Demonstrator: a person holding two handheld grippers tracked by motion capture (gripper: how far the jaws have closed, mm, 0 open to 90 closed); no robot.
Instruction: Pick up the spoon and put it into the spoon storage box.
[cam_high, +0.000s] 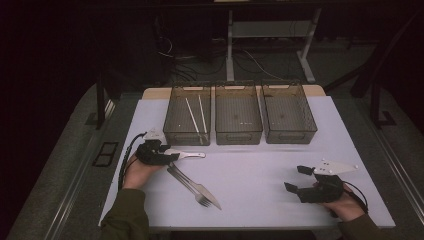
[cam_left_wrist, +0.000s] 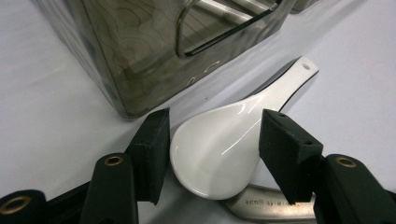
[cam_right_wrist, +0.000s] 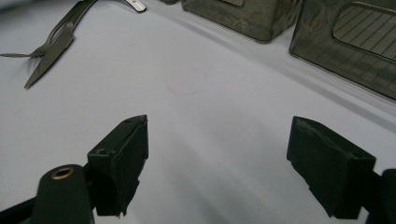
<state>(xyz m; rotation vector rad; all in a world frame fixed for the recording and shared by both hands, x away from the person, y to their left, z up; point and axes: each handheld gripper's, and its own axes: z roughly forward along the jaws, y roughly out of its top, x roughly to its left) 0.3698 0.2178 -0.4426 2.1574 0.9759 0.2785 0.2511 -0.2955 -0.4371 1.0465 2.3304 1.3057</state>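
Item: white ceramic spoon, lying on the white table just in front of the leftmost of three dark bins, bowl toward the person, handle pointing toward the middle bin.

Left gripper: jaws spread, one pad either side of the spoon's bowl, not yet pressing on it. Step in hand, as judged: the approach to a grasp. Next move calls for the jaws to close on the bowl without skidding on the glazed surface, then a lift clear of the metal handle lying under it.

Right gripper: jaws wide apart, nothing between them, hovering over bare table.

Also present: fork and knife crossed near the left hand; two pale sticks in the leftmost bin, probably chopsticks. The third bin looks empty, though dim light makes that uncertain.
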